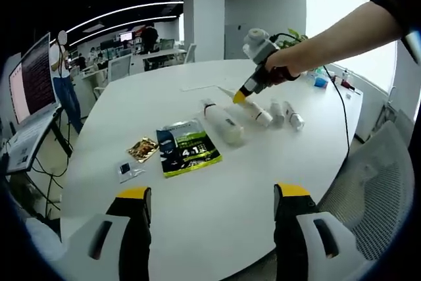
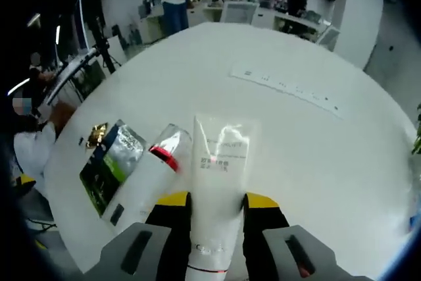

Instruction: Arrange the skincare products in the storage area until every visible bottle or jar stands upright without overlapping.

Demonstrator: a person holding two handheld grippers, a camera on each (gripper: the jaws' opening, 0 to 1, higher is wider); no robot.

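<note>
Fingers of the right gripper [image 2: 216, 210] are closed around a lying white tube [image 2: 217, 182], presumably to stand it upright on the tabletop [image 2: 316, 156], while the left gripper [image 1: 214, 201] is held wide, empty.

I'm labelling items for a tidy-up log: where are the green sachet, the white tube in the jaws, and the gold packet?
green sachet [image 1: 187, 149], left gripper view, printed front.
white tube [image 2: 220, 162], right gripper view, flat body.
gold packet [image 1: 142, 149], left gripper view, middle.
</note>
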